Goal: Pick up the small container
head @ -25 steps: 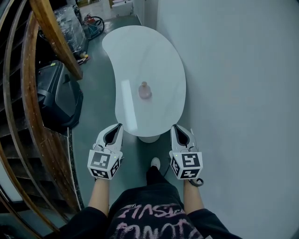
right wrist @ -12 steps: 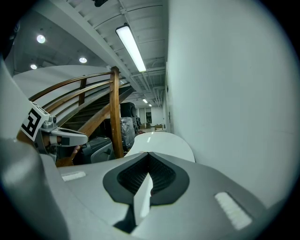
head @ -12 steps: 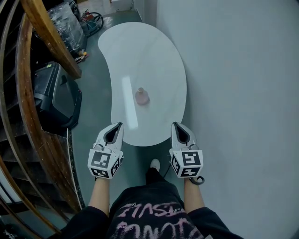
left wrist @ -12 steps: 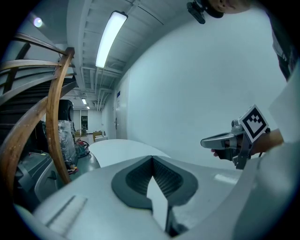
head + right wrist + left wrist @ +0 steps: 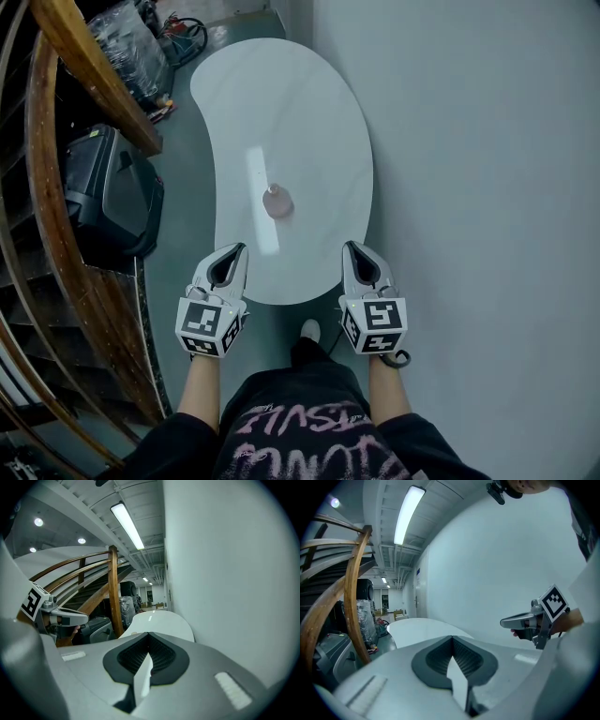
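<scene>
A small pink container (image 5: pixel 277 201) with a narrow top stands near the middle of the white kidney-shaped table (image 5: pixel 309 112) in the head view. My left gripper (image 5: pixel 229 253) hovers at the table's near left edge, jaws shut and empty. At the near right edge my right gripper (image 5: pixel 355 251) is likewise shut with nothing in it. Both sit well short of the container. In the left gripper view the table (image 5: pixel 422 630) shows beyond the shut jaws, and the right gripper (image 5: pixel 513 621) appears at the right. The right gripper view shows the table (image 5: pixel 161 620); the container is hidden there.
A white wall (image 5: pixel 487 187) runs along the table's right side. A curved wooden stair rail (image 5: pixel 89 66) and a black case (image 5: pixel 108 192) stand at the left. Wrapped goods and cables (image 5: pixel 155 37) lie at the far end. My shoe (image 5: pixel 310 329) shows on the grey floor.
The view has moved forward: the table and container now sit lower and closer to both grippers. The grippers keep their pose, both shut.
</scene>
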`<state>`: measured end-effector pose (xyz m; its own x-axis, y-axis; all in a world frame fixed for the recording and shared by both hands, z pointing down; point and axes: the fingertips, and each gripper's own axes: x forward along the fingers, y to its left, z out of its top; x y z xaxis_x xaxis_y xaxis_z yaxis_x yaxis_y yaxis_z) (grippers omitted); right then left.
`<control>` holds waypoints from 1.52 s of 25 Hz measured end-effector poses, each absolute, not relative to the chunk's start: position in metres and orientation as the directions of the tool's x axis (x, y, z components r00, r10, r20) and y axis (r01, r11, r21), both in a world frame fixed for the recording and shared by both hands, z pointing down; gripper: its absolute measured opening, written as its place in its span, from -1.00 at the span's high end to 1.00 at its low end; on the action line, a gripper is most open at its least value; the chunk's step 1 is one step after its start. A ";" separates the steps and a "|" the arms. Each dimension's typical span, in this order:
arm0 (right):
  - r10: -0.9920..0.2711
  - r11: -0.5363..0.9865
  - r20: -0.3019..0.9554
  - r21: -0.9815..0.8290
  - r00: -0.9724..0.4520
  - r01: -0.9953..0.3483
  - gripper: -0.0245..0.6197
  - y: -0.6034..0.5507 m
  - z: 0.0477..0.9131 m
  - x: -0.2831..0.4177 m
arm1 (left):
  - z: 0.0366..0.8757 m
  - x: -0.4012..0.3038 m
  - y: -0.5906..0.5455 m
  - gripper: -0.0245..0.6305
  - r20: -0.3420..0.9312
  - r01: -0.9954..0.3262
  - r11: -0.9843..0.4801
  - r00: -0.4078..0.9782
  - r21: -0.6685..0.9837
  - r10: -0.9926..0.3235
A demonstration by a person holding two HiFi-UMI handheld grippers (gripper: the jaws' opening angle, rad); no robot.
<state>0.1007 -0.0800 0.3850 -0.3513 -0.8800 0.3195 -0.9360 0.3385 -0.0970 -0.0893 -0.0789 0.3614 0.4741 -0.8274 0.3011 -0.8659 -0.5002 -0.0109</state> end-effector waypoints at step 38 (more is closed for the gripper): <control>-0.870 0.392 0.281 -0.107 -0.406 -0.914 0.89 -0.111 0.374 0.094 | 0.344 -0.086 -0.096 0.93 0.269 -0.882 -0.468 0.439 -0.052 -0.857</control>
